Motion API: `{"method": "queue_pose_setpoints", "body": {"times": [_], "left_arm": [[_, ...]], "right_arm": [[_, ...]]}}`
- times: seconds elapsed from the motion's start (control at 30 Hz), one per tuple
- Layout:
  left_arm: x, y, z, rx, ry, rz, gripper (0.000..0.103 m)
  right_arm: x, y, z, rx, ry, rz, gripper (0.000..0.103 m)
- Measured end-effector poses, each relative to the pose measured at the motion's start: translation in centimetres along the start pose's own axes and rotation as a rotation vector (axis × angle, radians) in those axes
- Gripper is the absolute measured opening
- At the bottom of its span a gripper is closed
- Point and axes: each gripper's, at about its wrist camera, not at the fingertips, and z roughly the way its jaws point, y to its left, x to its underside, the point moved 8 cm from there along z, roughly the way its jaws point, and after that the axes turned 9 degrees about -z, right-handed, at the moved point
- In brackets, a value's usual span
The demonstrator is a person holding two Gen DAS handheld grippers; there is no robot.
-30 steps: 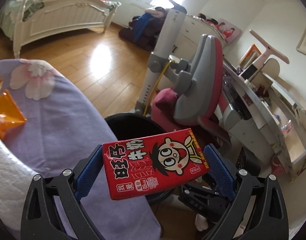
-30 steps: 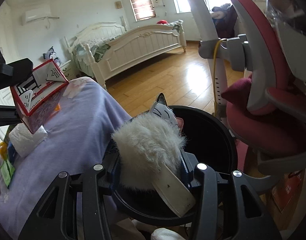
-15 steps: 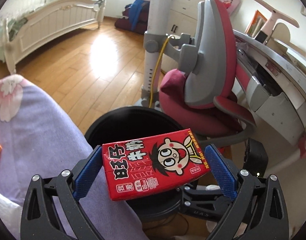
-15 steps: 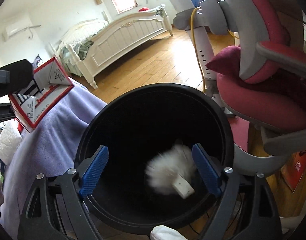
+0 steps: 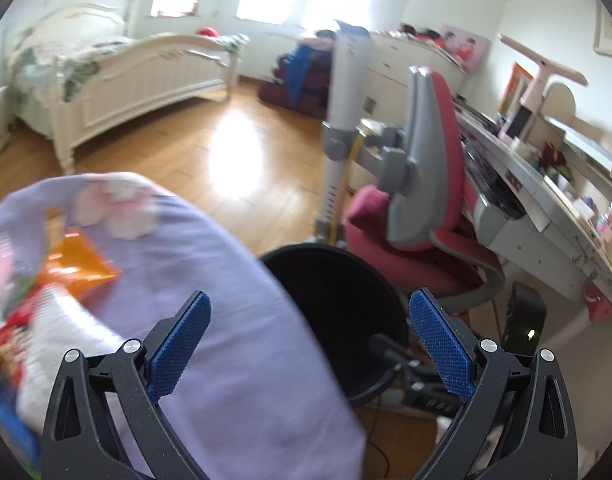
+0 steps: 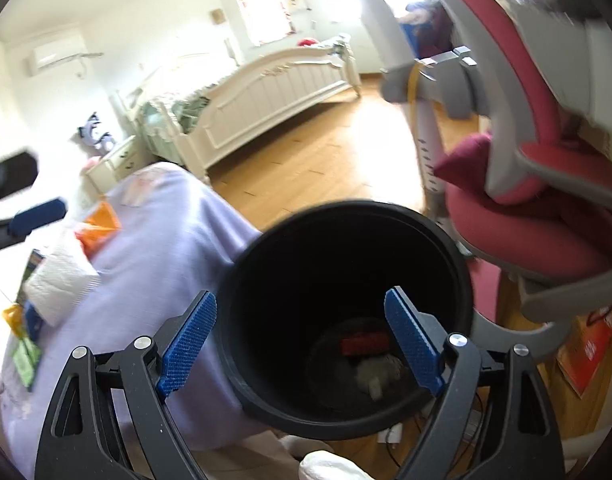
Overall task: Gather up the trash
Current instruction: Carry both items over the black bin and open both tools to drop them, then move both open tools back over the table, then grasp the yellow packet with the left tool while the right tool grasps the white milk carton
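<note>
Hanging over the black bin (image 6: 346, 320), the right gripper (image 6: 299, 340) has its blue pads spread wide, having just opened, with nothing between them. Down at the bottom of the bin lie the red milk carton (image 6: 364, 343) and the white furry thing (image 6: 380, 372). The left gripper (image 5: 310, 344) is also apart and empty, above the edge of the purple cloth (image 5: 209, 320) beside the bin. An orange wrapper (image 5: 79, 264) and a wad of white tissue (image 6: 61, 280) lie on that cloth.

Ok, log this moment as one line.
left gripper: open, empty | right gripper: open, empty, over bin | carton, fluffy item: in bin | orange wrapper: on cloth
</note>
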Motion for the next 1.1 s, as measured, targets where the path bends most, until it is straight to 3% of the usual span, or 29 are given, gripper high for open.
{"method": "queue_pose_setpoints", "body": {"times": [0.13, 0.3, 0.4, 0.47, 0.57, 0.73, 0.8, 0.87, 0.93, 1.1], "left_arm": [[0.1, 6.7, -7.1, -0.147, -0.153, -0.071, 0.098], [0.7, 16.6, -15.7, -0.327, -0.286, -0.183, 0.098], [1.7, 21.9, -19.7, -0.462, -0.308, -0.175, 0.098], [2.8, 25.0, -21.0, -0.512, -0.260, -0.213, 0.098], [4.8, 28.0, -22.0, -0.494, -0.225, -0.322, 0.098], [5.8, 29.2, -20.9, -0.521, -0.210, -0.353, 0.098], [6.4, 30.3, -19.8, -0.546, -0.169, -0.388, 0.098], [6.7, 31.6, -18.3, -0.523, -0.113, -0.448, 0.098], [6.9, 32.8, -17.5, -0.524, -0.083, -0.474, 0.089], [8.3, 34.8, -17.3, -0.517, -0.060, -0.538, 0.047]], "right_arm": [[-2.7, 4.8, -0.6, -0.069, -0.041, -0.099, 0.086], [-5.5, 12.6, -1.0, -0.208, -0.076, -0.243, 0.087], [-6.5, 17.3, -1.1, -0.289, -0.087, -0.323, 0.095], [-6.8, 20.2, -1.2, -0.331, -0.082, -0.386, 0.095], [-7.1, 24.6, -0.8, -0.371, -0.069, -0.489, 0.095], [-7.2, 31.5, 1.0, -0.395, -0.029, -0.625, 0.098], [-7.1, 33.3, 1.5, -0.374, -0.037, -0.679, 0.098], [-6.8, 34.8, 2.5, -0.365, -0.009, -0.718, 0.098], [-6.2, 36.4, 3.5, -0.359, 0.028, -0.740, 0.098], [-5.1, 39.0, 5.7, -0.302, 0.051, -0.846, 0.098]]}}
